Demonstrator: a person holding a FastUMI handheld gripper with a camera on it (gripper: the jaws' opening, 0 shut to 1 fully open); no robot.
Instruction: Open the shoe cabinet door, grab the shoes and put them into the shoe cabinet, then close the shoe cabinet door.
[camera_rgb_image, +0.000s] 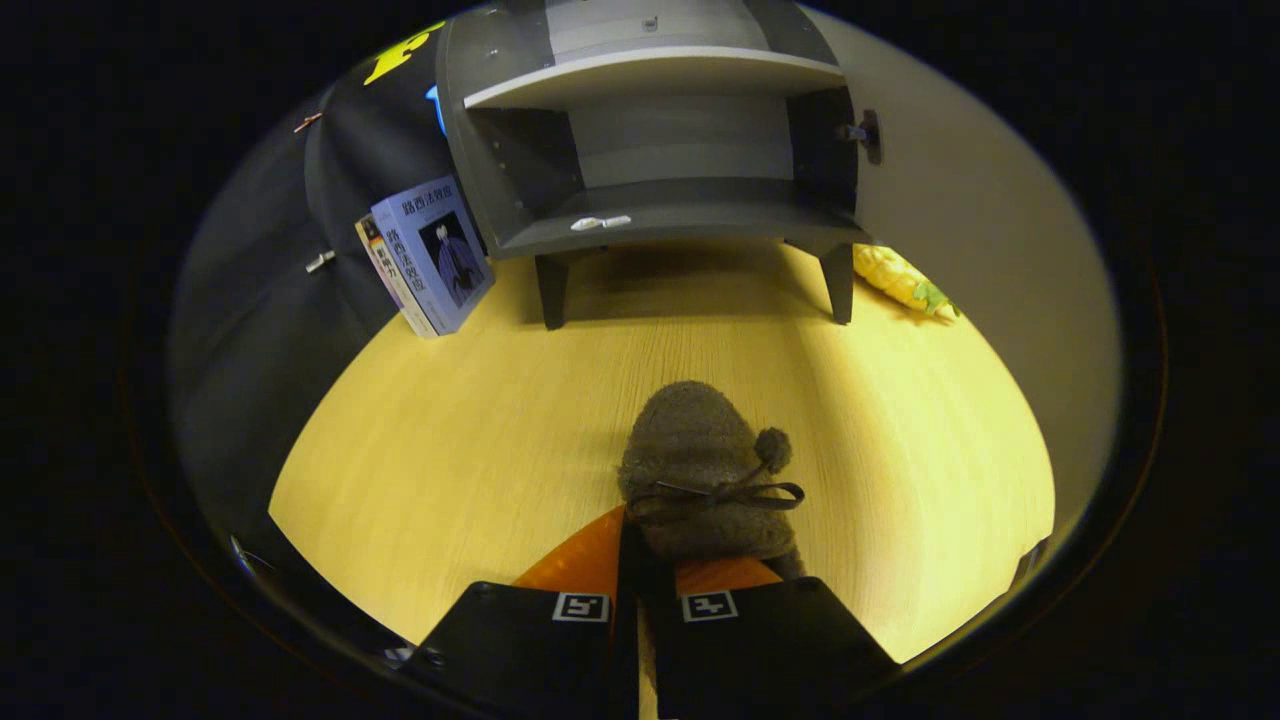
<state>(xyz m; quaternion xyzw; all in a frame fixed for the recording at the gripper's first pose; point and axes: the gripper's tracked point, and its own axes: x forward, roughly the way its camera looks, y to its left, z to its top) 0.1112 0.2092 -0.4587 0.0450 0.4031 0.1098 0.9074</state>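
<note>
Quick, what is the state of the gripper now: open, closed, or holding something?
Gripper: closed on the heel of the fuzzy grey-brown slipper with a dark bow, above the yellow wooden table.

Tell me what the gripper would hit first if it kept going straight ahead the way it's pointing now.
The gripper already appears shut on the brown fuzzy shoe. Straight beyond it lies bare wooden tabletop, then the open shoe cabinet; probably its bottom shelf or front edge comes first, though depth is unclear.
</note>
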